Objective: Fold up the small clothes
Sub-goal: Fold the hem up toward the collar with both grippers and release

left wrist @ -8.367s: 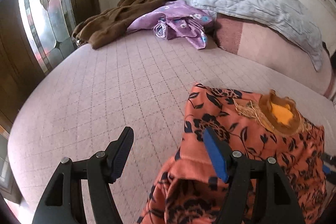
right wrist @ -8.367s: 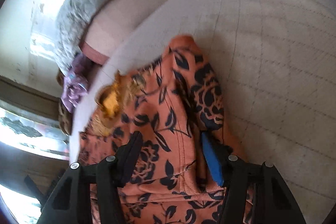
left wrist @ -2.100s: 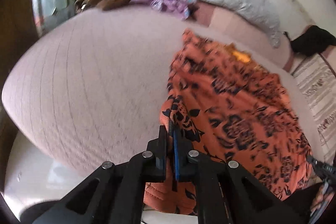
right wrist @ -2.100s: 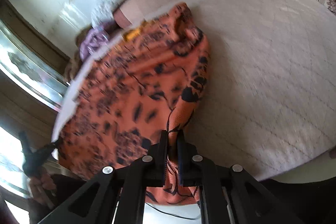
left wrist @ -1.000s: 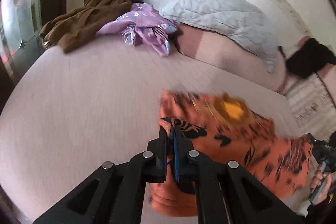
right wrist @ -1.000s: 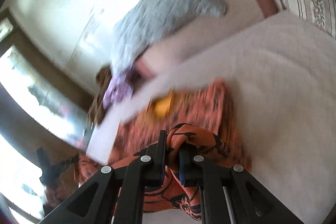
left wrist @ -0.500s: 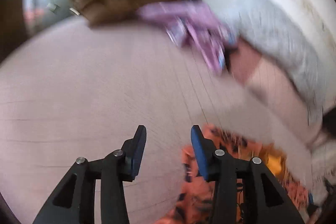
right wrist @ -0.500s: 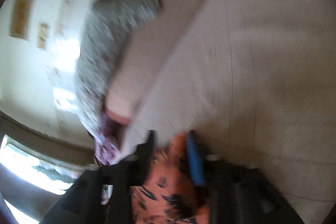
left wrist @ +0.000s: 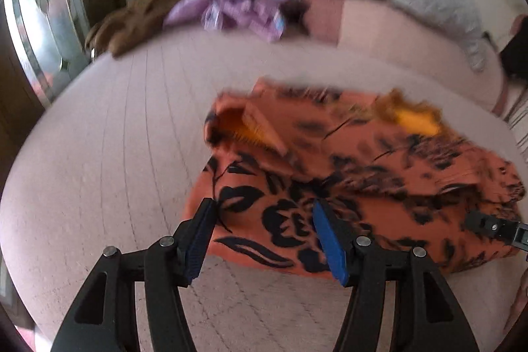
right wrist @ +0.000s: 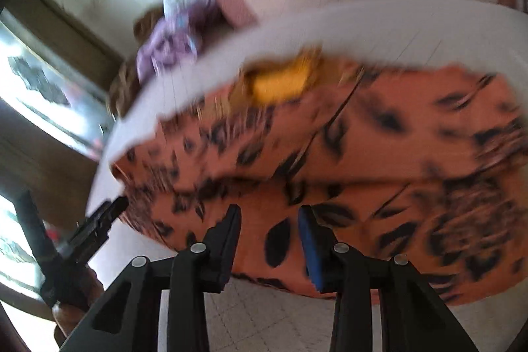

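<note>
Both my tongs have let go of the one orange garment [left wrist: 346, 174], left gripper [left wrist: 264, 233] spreading, right gripper [right wrist: 269, 240] narrowing on nothing, folded cloth at twelve o'clock on the bed [left wrist: 109, 154], two heaped clothes beyond.

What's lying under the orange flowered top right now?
The orange flowered top lies folded on the pink quilted bedspread. Its own lower layer shows at the edges; anything else beneath is covered.

The dress [left wrist: 346, 187] now lies folded on the bed [left wrist: 115, 154] (hem over the body). Both claws have let go: the left claw [left wrist: 264, 236] is opening, the right claw [right wrist: 269, 240] closing.
</note>
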